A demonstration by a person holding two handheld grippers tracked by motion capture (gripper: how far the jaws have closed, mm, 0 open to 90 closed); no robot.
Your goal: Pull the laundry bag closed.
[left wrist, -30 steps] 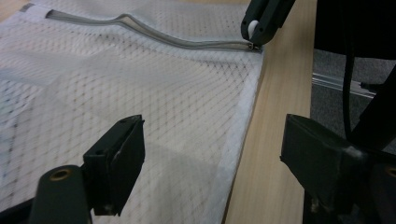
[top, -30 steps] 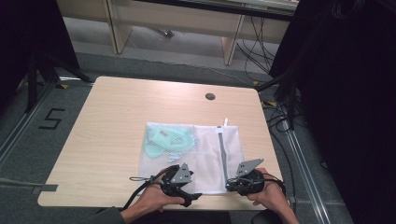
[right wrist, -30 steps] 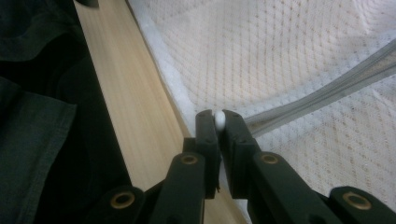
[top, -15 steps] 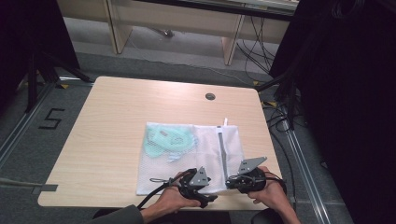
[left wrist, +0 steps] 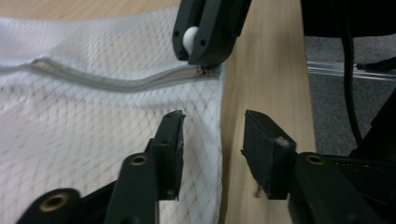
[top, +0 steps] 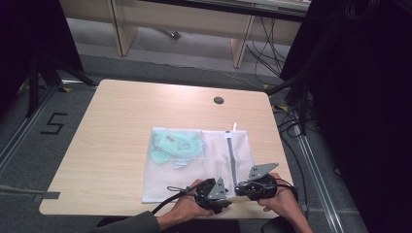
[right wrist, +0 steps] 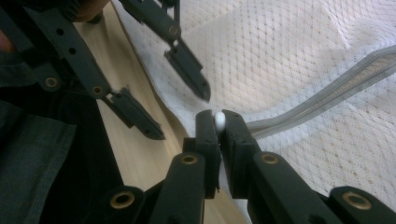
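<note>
The white zipper pull (right wrist: 219,122) sits at the near corner of the mesh laundry bag (top: 194,160) on the tabletop (top: 121,126), pinched tight between my right gripper (right wrist: 218,126) fingers. My left gripper (left wrist: 212,135) fingers stand apart (straddling the bag's edge), just beside it.

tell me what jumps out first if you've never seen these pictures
A white mesh laundry bag lies flat on the wooden table, with a mint green garment inside its far left part. At the bag's near edge the right tool is shut on the white zipper pull at the end of the grey zipper. The left tool is open, straddling the bag's edge beside it.
</note>
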